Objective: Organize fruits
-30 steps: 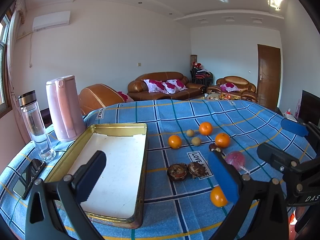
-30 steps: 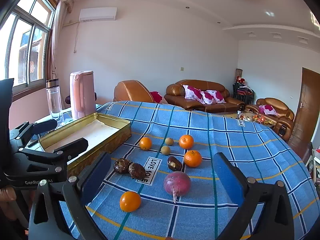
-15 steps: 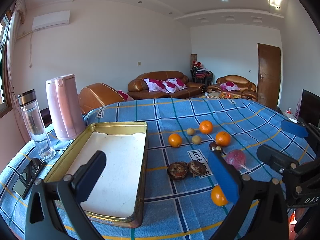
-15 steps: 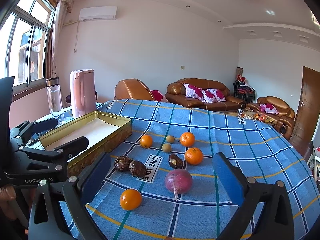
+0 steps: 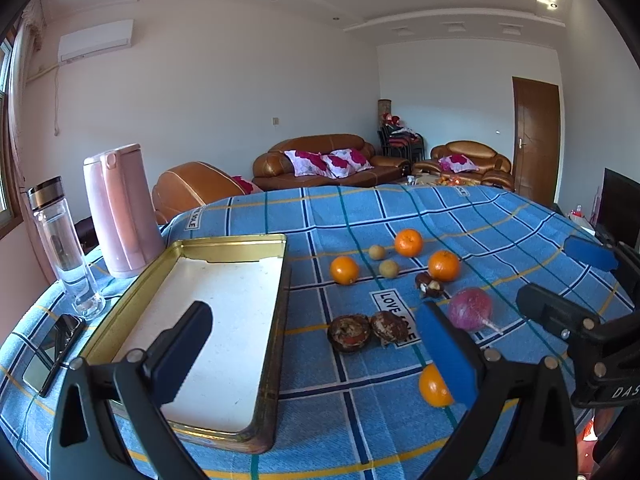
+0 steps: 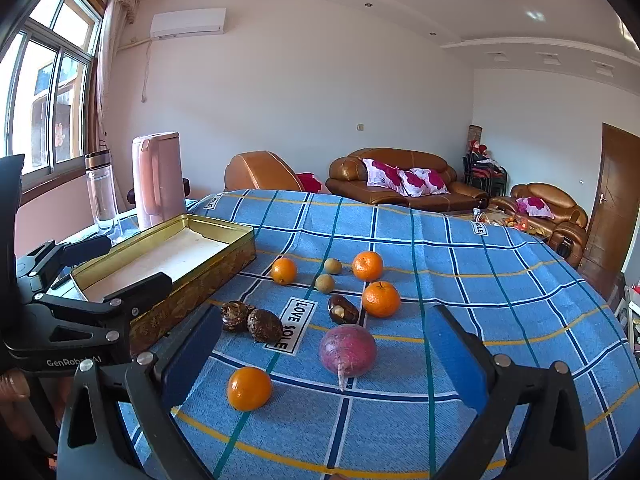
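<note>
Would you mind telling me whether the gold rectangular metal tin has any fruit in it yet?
Empty. The gold rectangular metal tin shows only its bare white floor; all four oranges lie on the blue checked tablecloth.

Pale walls carry a white air conditioner (image 6: 188, 23) near the sunlit sliding window (image 6: 48, 92). A brown leather sofa (image 6: 404, 184) with floral cushions faces a brown wooden door (image 5: 536, 136).
</note>
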The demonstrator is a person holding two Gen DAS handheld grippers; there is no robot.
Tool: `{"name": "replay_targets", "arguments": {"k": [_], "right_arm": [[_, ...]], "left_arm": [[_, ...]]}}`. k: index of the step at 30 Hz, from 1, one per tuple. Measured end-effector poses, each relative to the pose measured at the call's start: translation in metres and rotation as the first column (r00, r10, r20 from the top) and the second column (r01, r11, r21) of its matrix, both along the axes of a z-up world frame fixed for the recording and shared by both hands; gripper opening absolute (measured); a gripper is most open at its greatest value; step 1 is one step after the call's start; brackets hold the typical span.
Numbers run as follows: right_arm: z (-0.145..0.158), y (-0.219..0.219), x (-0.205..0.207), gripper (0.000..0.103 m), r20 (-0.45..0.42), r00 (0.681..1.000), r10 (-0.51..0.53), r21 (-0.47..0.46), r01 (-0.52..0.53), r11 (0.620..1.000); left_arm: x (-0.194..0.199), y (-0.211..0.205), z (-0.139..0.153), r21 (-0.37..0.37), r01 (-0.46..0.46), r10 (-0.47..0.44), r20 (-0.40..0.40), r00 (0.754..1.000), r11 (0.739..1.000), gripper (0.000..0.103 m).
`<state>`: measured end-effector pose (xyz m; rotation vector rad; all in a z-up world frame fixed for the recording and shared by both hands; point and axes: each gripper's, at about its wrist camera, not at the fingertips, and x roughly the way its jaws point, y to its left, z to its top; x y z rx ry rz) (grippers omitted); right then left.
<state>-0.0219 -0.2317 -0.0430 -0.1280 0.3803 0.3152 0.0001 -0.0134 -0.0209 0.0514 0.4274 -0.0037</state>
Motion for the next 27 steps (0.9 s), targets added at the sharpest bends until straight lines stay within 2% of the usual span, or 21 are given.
{"name": "replay_targets", "arguments": {"k": [8, 14, 19, 21, 23, 25, 27], "right_arm": [[-0.008, -0.015, 0.004, 0.102, -0.019, 0.999, -0.027, 0.017, 0.027, 0.999], [-0.025, -0.034, 0.011, 0.102, -0.067, 0.995, -0.078, 0.020, 0.079, 0.997], [-0.037, -0.051, 0.018, 0.102, -0.102, 0.988, -0.116, 0.038, 0.121, 0.992], [-0.038, -0.054, 0.019, 0.102, -0.106, 0.987, -0.119, 0.043, 0.124, 0.991], [-0.039, -0.057, 0.020, 0.102, -0.109, 0.987, -0.122, 0.049, 0.128, 0.991], [-0.040, -0.058, 0.021, 0.102, -0.114, 0.986, -0.119, 0.056, 0.126, 0.990], [-0.041, -0.059, 0.022, 0.102, -0.115, 0.986, -0.120, 0.057, 0.128, 0.990]], "left_arm": [[0.007, -0.013, -0.012, 0.003, 0.020, -0.020, -0.034, 0.999, 1.000, 0.103], [0.013, -0.031, -0.032, -0.030, 0.094, -0.096, -0.096, 0.991, 0.995, 0.102], [0.019, -0.055, -0.045, -0.050, 0.177, -0.183, -0.155, 0.971, 0.983, 0.091], [0.020, -0.064, -0.051, -0.056, 0.207, -0.214, -0.177, 0.961, 0.977, 0.081], [0.024, -0.070, -0.055, -0.058, 0.228, -0.235, -0.215, 0.948, 0.972, 0.077], [0.029, -0.076, -0.062, -0.059, 0.246, -0.253, -0.252, 0.934, 0.967, 0.065], [0.033, -0.077, -0.069, -0.076, 0.259, -0.270, -0.296, 0.916, 0.963, 0.049]]}}
